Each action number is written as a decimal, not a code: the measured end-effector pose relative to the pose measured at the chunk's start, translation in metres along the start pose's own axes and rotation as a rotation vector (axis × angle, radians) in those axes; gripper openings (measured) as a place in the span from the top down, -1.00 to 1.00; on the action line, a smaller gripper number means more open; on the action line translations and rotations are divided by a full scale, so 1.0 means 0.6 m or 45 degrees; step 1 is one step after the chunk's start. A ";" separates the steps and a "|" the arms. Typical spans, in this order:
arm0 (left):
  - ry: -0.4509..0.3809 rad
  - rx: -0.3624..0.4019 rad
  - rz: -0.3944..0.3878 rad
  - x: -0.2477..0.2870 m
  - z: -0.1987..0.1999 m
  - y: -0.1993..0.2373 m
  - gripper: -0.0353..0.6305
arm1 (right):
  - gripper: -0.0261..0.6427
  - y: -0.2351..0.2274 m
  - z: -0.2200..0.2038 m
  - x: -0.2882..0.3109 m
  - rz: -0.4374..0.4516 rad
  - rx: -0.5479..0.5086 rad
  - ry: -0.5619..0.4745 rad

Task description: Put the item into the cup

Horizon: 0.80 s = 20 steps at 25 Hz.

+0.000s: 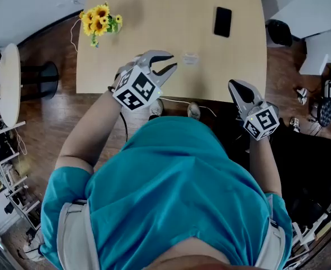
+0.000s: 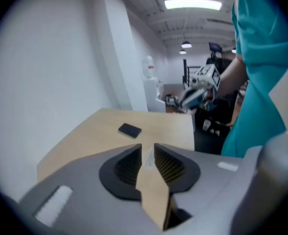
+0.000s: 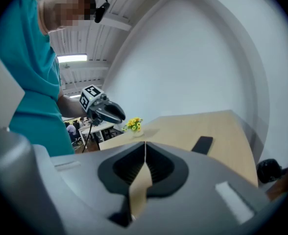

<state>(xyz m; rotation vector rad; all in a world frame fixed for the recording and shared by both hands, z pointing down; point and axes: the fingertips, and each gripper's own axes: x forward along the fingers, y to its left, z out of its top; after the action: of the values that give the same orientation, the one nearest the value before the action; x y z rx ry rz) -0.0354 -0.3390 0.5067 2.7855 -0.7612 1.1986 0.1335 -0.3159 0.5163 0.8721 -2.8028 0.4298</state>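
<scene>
A small pale, see-through thing (image 1: 190, 59) lies on the wooden table (image 1: 154, 16); I cannot tell whether it is the cup or the item. My left gripper (image 1: 173, 61) hovers just left of it, over the table's near edge, open with nothing between its fingers. In the left gripper view the gap between the jaws (image 2: 148, 149) shows bare tabletop and a pale patch. My right gripper (image 1: 233, 84) hangs off the table's near right corner, shut and empty; its jaws (image 3: 145, 145) meet in a thin line.
A black phone (image 1: 222, 21) lies at the far right of the table, also visible in both gripper views (image 2: 130, 130) (image 3: 202, 144). A pot of yellow sunflowers (image 1: 101, 18) stands at the far left corner. A white cable (image 1: 177, 101) runs below the near edge.
</scene>
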 end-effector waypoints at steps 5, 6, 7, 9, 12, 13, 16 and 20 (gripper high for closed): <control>-0.403 -0.331 0.176 -0.170 0.022 -0.028 0.88 | 0.90 0.034 0.043 -0.007 0.096 -0.063 -0.035; -0.464 -0.382 0.200 -0.197 0.018 -0.037 0.88 | 0.90 0.046 0.052 -0.009 0.104 -0.071 -0.044; -0.510 -0.417 0.218 -0.221 0.012 -0.048 0.88 | 0.90 0.060 0.061 -0.012 0.108 -0.074 -0.055; -0.569 -0.442 0.248 -0.269 -0.005 -0.069 0.88 | 0.90 0.097 0.076 -0.021 0.109 -0.071 -0.080; -0.640 -0.423 0.279 -0.341 -0.034 -0.092 0.88 | 0.91 0.159 0.090 -0.032 0.095 -0.082 -0.100; -0.670 -0.409 0.282 -0.366 -0.043 -0.100 0.88 | 0.91 0.181 0.094 -0.035 0.082 -0.094 -0.103; -0.741 -0.347 0.275 -0.444 -0.078 -0.138 0.88 | 0.91 0.255 0.103 -0.047 0.024 -0.106 -0.114; -0.786 -0.329 0.249 -0.532 -0.139 -0.199 0.88 | 0.92 0.357 0.109 -0.067 -0.052 -0.055 -0.175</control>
<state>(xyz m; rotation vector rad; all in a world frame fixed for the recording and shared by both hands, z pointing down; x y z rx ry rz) -0.2270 -0.0807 0.3669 2.9010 -1.1402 0.1900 0.0372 -0.1472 0.3972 0.9826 -2.9000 0.3136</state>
